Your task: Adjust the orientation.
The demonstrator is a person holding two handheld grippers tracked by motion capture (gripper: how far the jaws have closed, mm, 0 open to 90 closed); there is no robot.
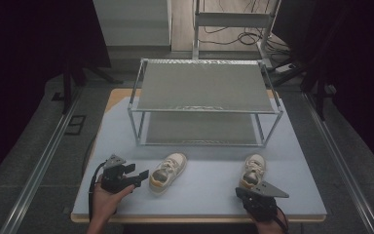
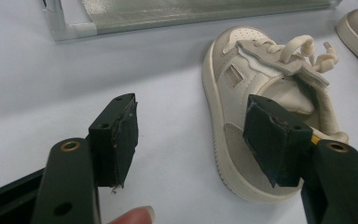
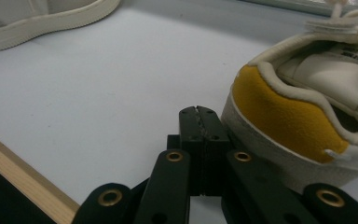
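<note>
Pale blue matting covers the table (image 1: 204, 195), and on its far half we see a metal two-tier rack (image 1: 204, 87) with mesh shelves, both bare. Nearer to us, in front of the rack, lie two cream shoes: the left shoe (image 1: 168, 171) angled with its toe toward the rack, the right shoe (image 1: 252, 170) well apart from it (its heel patch is mustard yellow). Our left gripper (image 2: 191, 135) hovers with jaws parted, one pad against the left shoe's side near the heel and the other over bare mat. Our right gripper (image 3: 199, 126) sits just beside the right shoe's heel, jaws pressed together, holding nothing.
</note>
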